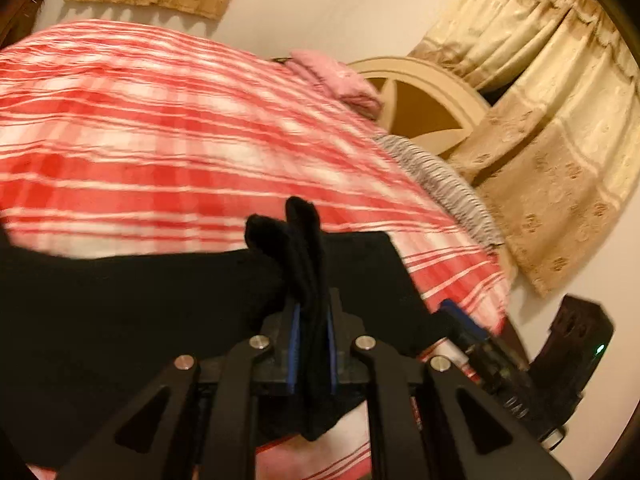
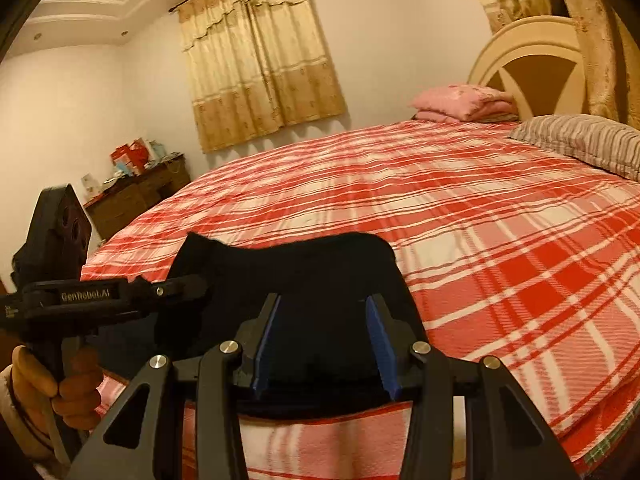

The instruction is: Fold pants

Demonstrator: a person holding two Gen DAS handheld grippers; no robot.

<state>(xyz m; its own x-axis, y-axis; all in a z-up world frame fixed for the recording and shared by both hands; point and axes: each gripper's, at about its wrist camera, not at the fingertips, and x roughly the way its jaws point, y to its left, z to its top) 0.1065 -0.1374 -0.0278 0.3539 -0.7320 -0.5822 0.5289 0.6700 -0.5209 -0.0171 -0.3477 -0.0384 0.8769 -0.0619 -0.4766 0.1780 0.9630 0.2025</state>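
Pants (image 1: 168, 292) hang over the bed's (image 1: 160, 120) near edge, pinched by the left claw (image 1: 312, 344); the right claw (image 2: 326, 344) stands spread beside.

Black linkage arms w/ silver rivets, blue-padded fingers (image 2: 267, 346), "GenRobot.AI" on left gripper (image 2: 176, 286), bare-skinned hand (image 2: 60, 390)
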